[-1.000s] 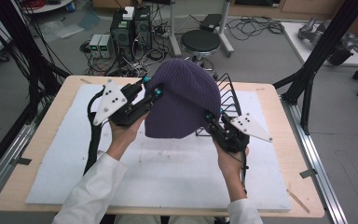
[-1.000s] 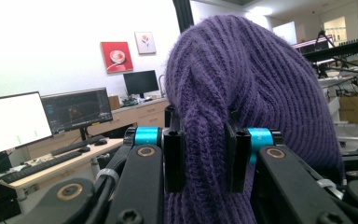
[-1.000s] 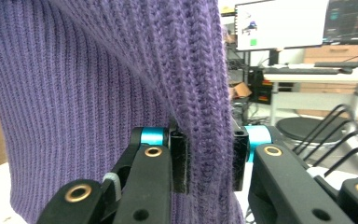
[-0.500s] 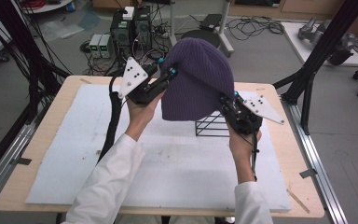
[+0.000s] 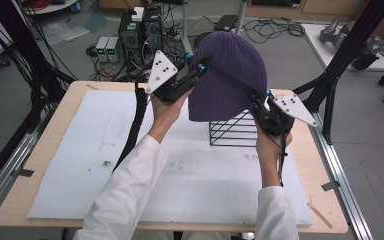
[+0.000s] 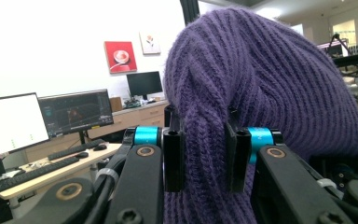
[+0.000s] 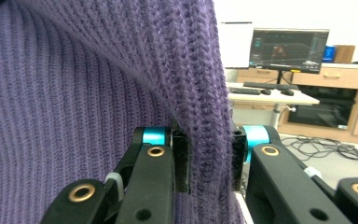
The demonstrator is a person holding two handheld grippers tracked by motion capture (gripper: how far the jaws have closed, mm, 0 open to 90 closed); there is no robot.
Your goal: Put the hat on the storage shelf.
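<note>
The left gripper [image 5: 199,70] and right gripper [image 5: 260,97] each pinch the purple hat [image 5: 228,75]. It hangs above the wire rack [image 5: 232,132] on the table [image 5: 40,165].

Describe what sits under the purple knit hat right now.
Below the purple knit hat, held up by the left gripper and right gripper, stands a black wire rack on the white mat. The hat hides the rack's far top edge.

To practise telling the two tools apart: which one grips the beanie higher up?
The left tool, clamped near the purple knit beanie crown; the right tool pinches its lower edge.
</note>
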